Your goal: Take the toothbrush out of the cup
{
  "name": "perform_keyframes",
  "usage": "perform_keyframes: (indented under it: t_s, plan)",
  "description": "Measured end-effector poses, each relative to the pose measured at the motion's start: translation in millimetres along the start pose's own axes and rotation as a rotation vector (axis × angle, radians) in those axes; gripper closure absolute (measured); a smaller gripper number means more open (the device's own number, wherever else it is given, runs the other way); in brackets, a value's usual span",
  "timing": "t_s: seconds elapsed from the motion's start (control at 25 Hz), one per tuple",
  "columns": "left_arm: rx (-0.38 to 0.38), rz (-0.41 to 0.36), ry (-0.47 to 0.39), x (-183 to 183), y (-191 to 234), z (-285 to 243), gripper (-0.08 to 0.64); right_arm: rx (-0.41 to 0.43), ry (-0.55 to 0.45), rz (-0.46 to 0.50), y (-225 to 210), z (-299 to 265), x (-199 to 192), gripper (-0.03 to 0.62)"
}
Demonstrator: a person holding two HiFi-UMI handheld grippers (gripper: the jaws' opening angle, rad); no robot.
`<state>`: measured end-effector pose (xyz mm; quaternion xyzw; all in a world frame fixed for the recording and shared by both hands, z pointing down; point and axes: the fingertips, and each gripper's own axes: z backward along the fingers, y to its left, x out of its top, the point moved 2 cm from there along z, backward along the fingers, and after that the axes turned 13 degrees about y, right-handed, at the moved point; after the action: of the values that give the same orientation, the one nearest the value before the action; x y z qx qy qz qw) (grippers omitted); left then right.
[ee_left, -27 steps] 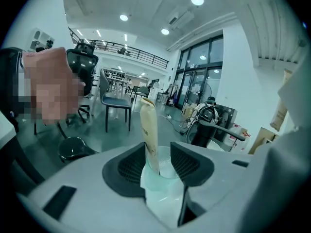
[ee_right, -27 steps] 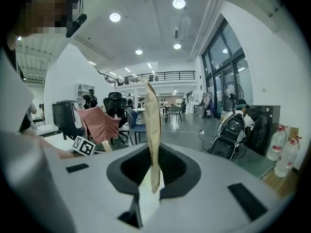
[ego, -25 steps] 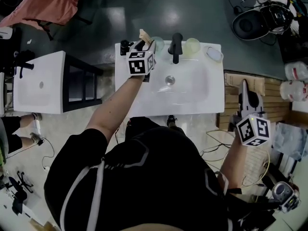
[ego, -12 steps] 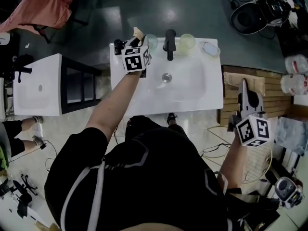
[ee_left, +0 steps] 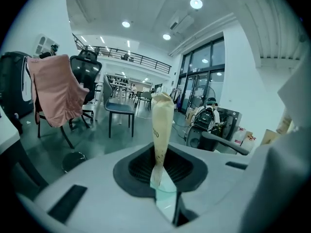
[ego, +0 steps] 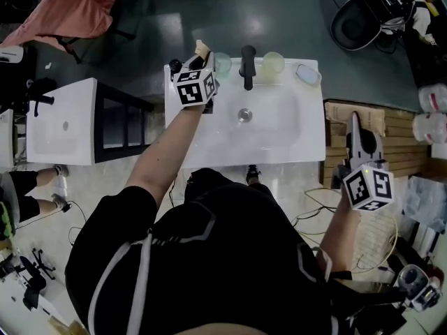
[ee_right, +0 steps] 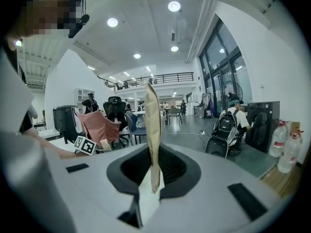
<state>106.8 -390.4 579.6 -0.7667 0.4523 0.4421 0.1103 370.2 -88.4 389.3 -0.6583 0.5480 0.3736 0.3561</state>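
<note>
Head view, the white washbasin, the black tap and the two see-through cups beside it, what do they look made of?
White washbasin: probably glazed ceramic or cast resin, smooth with a soft sheen. Black tap: likely matte-coated metal, dark with little shine. Pale green cup and pale yellow cup: tinted translucent plastic or frosted glass; I cannot tell which.

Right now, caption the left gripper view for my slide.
Left claw, jaws just closed together, no toothbrush visible between them; pink cloth over a chair behind.
</note>
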Motion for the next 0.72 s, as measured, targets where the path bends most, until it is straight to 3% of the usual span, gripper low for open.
perform_keyframes:
  t_s: [0.72]
  plan:
    - [-0.06,-0.001,-0.17,49.1,-18.0,96.3,0.525,0.144,-0.056,0.046,7.5,-31.7,37.2,0.548]
